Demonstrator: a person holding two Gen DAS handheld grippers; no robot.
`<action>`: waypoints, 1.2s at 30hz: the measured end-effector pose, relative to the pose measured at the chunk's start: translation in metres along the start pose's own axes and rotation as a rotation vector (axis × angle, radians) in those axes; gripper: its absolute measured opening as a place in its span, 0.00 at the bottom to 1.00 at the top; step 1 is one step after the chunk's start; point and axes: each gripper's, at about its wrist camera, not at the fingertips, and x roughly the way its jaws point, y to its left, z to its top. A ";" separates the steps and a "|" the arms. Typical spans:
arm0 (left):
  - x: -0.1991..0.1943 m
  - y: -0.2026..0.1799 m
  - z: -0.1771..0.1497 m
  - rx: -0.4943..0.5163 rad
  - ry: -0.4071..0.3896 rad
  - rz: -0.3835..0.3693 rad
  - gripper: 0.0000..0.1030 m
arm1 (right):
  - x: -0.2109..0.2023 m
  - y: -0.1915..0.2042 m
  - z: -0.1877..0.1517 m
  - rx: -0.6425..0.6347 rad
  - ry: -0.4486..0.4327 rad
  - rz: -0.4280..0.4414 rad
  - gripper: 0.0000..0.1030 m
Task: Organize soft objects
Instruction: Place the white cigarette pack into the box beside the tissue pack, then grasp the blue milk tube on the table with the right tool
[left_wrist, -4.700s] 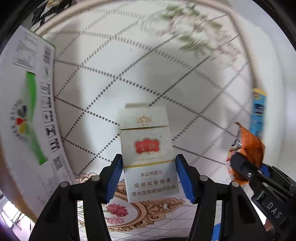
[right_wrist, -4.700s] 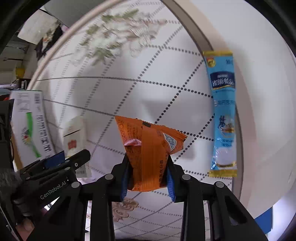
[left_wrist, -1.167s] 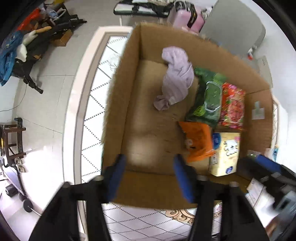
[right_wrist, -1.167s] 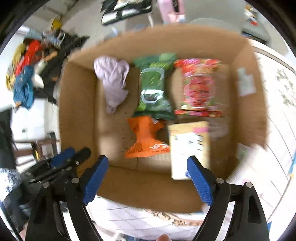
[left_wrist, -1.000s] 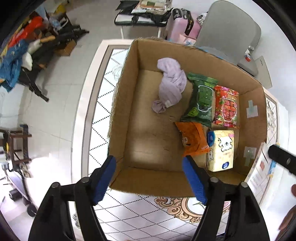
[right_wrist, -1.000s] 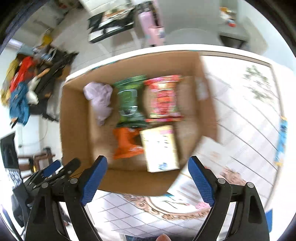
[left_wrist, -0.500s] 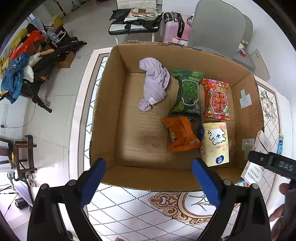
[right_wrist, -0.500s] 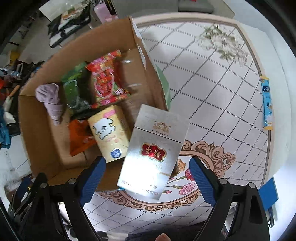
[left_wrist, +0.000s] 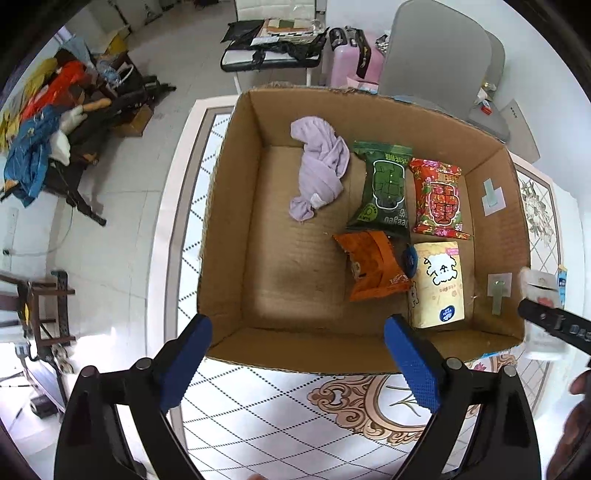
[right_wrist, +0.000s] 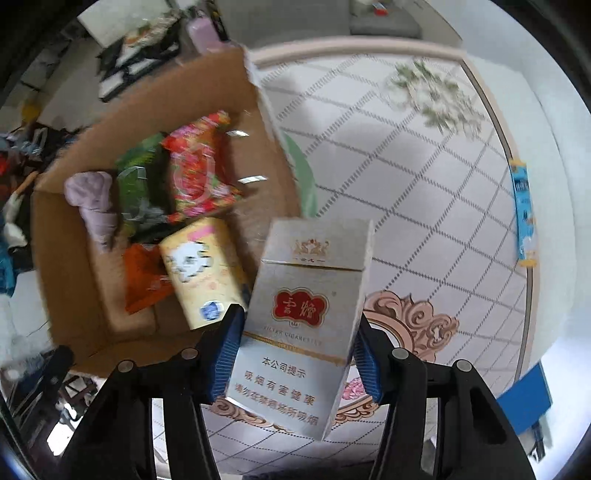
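Observation:
A cardboard box (left_wrist: 236, 229) stands on the tiled table. Inside lie a lilac cloth (left_wrist: 319, 173), a green packet (left_wrist: 384, 190), a red packet (left_wrist: 437, 195), an orange packet (left_wrist: 373, 266) and a yellow tissue pack (left_wrist: 437, 284). My left gripper (left_wrist: 299, 362) is open and empty above the box's near wall. My right gripper (right_wrist: 295, 354) is shut on a grey cigarette pack (right_wrist: 303, 317) beside the box's right wall (right_wrist: 275, 129), over the table. The right gripper's tip and the pack also show in the left wrist view (left_wrist: 554, 321).
A blue sachet (right_wrist: 522, 214) lies at the table's right edge. A blue object (right_wrist: 524, 400) sits at the table's near right corner. Beyond the table are a grey chair (left_wrist: 439, 51), a pink suitcase (left_wrist: 352, 59) and clothes on the floor (left_wrist: 40, 140).
The orange packet left my right gripper and lies in the box. The cigarette pack went from my left gripper to my right, which closed on it. My left gripper opened wide.

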 end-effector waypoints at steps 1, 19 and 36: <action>-0.002 0.000 0.000 0.006 -0.001 -0.001 0.93 | -0.006 0.005 -0.001 -0.022 -0.014 0.005 0.38; -0.002 0.005 0.003 -0.029 0.017 -0.053 0.93 | -0.024 0.031 0.005 -0.122 -0.024 0.144 0.37; -0.038 -0.092 0.002 0.078 -0.044 -0.093 0.93 | -0.055 -0.101 0.000 0.027 -0.115 0.144 0.78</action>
